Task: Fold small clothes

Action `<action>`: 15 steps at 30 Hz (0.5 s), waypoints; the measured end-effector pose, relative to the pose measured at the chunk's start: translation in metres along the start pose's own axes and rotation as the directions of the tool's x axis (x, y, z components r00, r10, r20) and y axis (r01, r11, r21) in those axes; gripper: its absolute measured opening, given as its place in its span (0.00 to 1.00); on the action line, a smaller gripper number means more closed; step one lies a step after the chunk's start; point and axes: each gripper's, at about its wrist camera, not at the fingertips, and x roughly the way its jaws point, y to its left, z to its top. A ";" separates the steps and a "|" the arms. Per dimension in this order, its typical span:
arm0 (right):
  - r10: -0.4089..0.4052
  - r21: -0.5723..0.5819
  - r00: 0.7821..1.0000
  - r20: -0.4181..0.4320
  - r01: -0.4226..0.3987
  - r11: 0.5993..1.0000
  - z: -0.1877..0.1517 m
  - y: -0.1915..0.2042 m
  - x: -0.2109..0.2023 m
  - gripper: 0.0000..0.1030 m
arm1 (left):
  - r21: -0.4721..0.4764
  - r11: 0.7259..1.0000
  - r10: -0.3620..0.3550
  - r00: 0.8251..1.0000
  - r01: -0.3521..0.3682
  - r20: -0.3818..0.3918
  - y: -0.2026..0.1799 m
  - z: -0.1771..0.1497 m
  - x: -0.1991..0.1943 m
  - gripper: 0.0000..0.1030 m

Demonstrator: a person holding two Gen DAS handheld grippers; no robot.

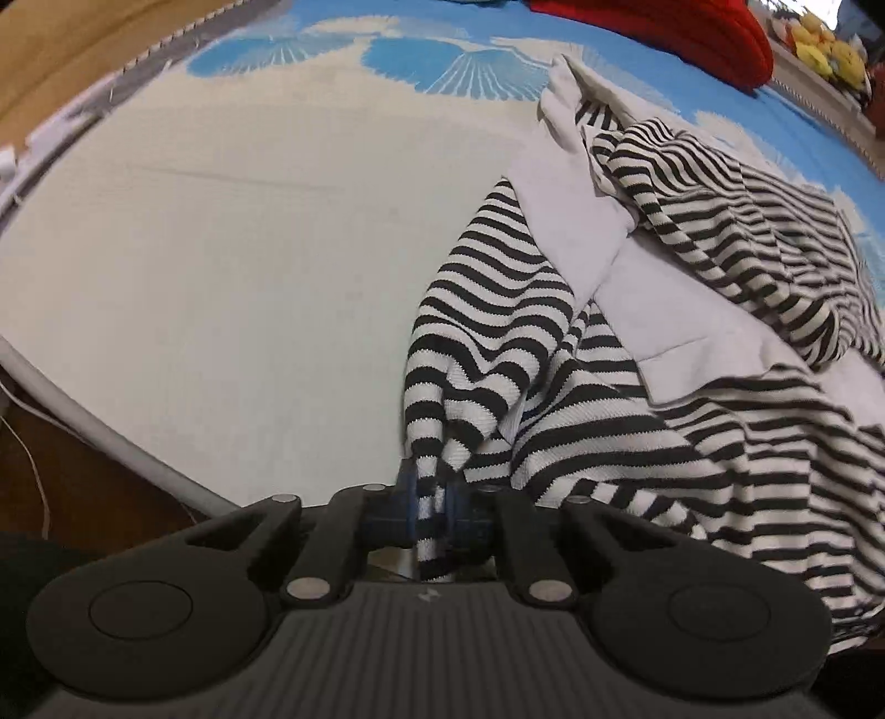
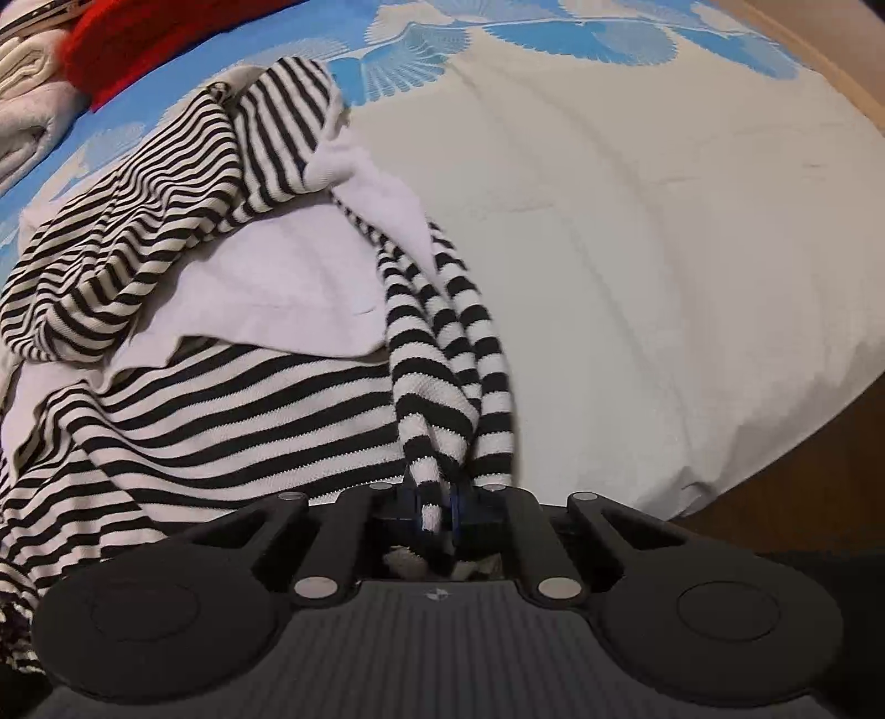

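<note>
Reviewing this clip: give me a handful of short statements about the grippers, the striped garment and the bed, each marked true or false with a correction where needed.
1. The left gripper is shut on the striped garment. True.
2. The right gripper is open and holds nothing. False: it is shut on a bunched part of the same striped garment.
3. The garment lies neatly folded. False: it is crumpled, with its white lining exposed.
4. A red item lies at the far edge of the bed. True.
5. The bedspread is plain green. False: it is pale with a blue shell-like pattern.
</note>
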 end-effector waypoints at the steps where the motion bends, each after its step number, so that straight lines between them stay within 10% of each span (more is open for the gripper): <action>1: -0.001 0.007 1.000 0.001 0.001 1.000 0.000 -0.001 0.000 0.08 | -0.036 0.999 -0.018 1.000 0.018 0.008 0.004 0.002 -0.003 0.23; 6: 0.021 0.056 1.000 0.014 -0.022 0.998 -0.002 -0.006 -0.002 0.13 | -0.132 0.984 -0.110 0.989 0.123 0.099 0.007 0.012 -0.018 0.93; 11: 0.021 0.078 0.999 0.037 -0.024 0.997 -0.002 -0.010 -0.004 0.24 | -0.036 0.991 -0.132 0.991 0.132 -0.002 -0.020 0.013 0.006 0.99; 15: 0.014 0.067 1.000 0.018 -0.015 0.998 -0.004 -0.010 0.000 0.29 | 0.090 0.994 0.056 0.998 -0.054 -0.028 -0.033 0.004 0.022 0.95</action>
